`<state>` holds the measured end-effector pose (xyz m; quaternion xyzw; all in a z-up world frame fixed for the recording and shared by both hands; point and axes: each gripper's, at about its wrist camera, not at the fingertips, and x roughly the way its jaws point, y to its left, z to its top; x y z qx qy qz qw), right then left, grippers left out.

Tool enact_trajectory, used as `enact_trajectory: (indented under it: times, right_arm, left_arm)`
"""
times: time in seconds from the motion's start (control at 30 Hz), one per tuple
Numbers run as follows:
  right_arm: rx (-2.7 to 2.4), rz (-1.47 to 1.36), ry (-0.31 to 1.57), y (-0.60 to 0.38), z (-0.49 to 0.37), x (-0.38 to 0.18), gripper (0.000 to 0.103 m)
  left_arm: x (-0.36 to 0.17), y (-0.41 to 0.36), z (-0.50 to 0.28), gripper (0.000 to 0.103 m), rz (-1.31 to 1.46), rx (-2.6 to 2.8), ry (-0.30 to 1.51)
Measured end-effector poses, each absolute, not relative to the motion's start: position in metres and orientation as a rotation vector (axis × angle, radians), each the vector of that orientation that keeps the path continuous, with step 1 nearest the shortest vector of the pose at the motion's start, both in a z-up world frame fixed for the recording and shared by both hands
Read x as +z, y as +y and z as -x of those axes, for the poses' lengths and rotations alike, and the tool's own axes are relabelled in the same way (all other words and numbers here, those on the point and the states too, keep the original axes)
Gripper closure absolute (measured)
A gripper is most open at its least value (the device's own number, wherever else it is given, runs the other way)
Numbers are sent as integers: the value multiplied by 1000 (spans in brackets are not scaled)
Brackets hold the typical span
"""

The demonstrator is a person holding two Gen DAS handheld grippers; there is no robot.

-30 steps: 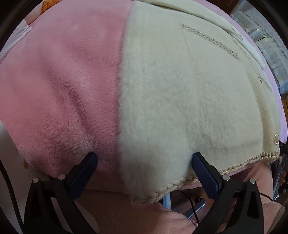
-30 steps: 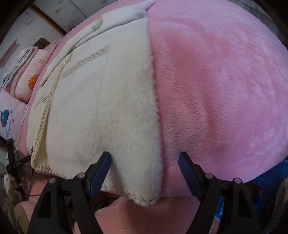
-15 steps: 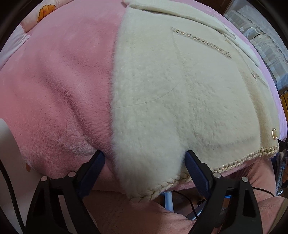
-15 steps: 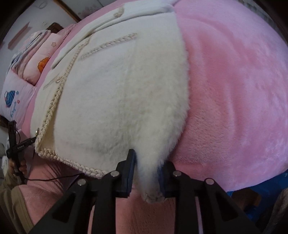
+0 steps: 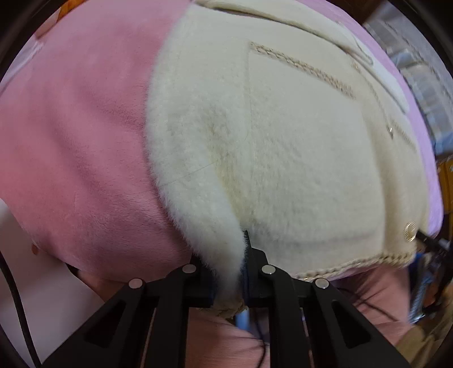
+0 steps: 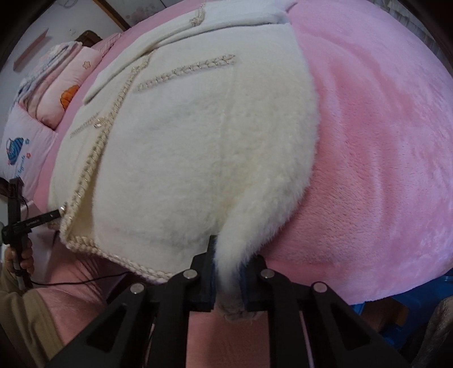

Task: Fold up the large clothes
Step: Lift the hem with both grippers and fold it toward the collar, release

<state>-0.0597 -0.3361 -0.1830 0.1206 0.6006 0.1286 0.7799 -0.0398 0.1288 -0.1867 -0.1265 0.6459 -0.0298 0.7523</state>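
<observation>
Jacket (image 5: 297, 158) hem corners apparently pinched inside each gripper (image 5: 230, 283) (image 6: 230, 286).

cream fleece jacket (image 5: 283, 158) flat on bed, hem corners pinched.

Plush pink blanket (image 6: 382, 147) covers bed; pink embroidered pillows (image 6: 59, 93) stacked at ten o'clock; pale wall (image 6: 65, 25) behind, eleven o'clock.

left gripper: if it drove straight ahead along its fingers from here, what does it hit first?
The cream fleece jacket. The left gripper has just closed on its hem corner, so fabric already sits between the pads. Past that, likely the pink blanket underneath; depth is unclear.
</observation>
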Motion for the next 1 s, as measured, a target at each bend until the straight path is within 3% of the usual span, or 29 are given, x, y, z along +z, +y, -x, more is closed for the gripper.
enact_trajectory:
  times: [0.3,0.6,0.8,0.9,1.0]
  right_arm:
    - [419,-505,1087,-350,28,-105,92]
    - [373,-686,851,-380,-114,-36,92]
    - [202,-819,808,-410,-245,-63,91]
    - [89,-886,901,-418,-306,-110,81]
    - [-60,-849,1033,-418,-342,-149,74]
  left_arm:
    - [-116,146,-1,93,711,-263,1220]
    - [-48,178,-143,93,881,-215,981]
    - [-56,200,-269,93,900,-63,929]
    - [-93,197,-344,83,856,-28,1024]
    - [-131,201,-387,81,821,125,1166]
